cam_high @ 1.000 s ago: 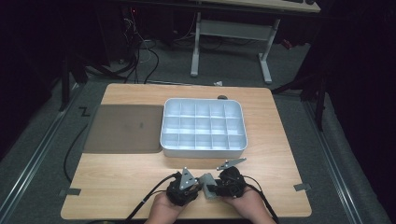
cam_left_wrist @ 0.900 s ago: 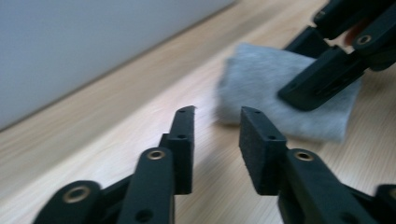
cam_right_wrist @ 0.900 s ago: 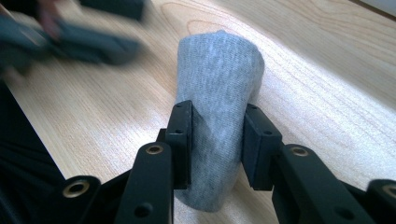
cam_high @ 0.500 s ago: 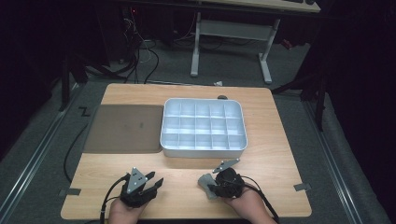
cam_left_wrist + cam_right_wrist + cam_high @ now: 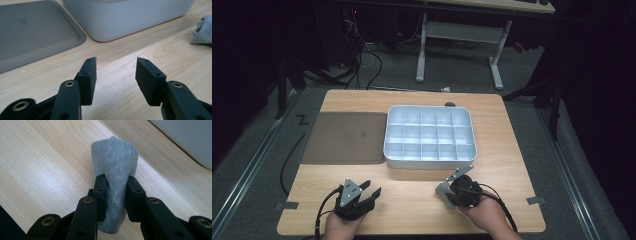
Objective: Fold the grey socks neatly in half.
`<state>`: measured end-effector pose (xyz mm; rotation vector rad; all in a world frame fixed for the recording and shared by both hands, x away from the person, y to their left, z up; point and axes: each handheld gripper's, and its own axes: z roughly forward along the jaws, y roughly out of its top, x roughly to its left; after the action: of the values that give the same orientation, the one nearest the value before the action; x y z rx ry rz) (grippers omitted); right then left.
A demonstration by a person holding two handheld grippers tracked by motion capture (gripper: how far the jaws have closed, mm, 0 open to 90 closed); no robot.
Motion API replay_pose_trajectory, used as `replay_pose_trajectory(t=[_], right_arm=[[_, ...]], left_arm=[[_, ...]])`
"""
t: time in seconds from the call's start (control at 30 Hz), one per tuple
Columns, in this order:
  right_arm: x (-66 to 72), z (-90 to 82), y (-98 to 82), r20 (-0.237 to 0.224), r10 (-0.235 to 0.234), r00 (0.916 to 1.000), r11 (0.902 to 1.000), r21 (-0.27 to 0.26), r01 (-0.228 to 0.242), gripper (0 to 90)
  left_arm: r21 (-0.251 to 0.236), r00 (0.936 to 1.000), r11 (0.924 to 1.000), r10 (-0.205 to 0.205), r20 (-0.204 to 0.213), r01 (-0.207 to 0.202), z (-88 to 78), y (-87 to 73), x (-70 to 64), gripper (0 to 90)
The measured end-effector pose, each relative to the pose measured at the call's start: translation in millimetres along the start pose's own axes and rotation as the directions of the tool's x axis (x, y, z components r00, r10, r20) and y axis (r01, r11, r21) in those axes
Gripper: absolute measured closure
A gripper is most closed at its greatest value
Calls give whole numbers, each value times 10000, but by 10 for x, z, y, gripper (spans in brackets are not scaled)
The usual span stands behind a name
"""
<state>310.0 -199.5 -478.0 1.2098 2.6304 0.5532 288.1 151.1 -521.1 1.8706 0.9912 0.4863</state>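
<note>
The left gripper [image 5: 371, 192] sits low on the bench [image 5: 412, 197]; its jaws have just been opening, with nothing between them. To the right, the right gripper [image 5: 115, 195] squeezes a grey sock [image 5: 115, 167] just above the bench, near the white tray [image 5: 430, 131].

Bare wood lies open across the near half of the table [image 5: 412, 200], giving a free lane between the left gripper [image 5: 367, 192] and the right gripper [image 5: 451, 182]. At twelve o'clock the compartment tray [image 5: 430, 161] walls off the way forward, its side rising steeply. At ten o'clock the flat dark mat [image 5: 343, 137] lies low, touching the tray's left side.
</note>
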Motion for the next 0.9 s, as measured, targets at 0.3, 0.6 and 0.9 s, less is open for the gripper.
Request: replay_pose_trajectory(t=[0.3,0.6,0.9], right_arm=[[-99,-97,-7,-106,159,9998,9998,-132,-161,743],[-254,-242,-46,286,356,9990,9992,-168,-351,744],[-365,-423,-94,442,648,9969,9961,-626,-619,744]], left_arm=[[-6,9990,9996,-288,355,288,4,-13,37,473],[4,9994,9997,-241,246,241,14,-29,51,468],[-66,9991,9996,-257,344,260,26,-41,64,457]])
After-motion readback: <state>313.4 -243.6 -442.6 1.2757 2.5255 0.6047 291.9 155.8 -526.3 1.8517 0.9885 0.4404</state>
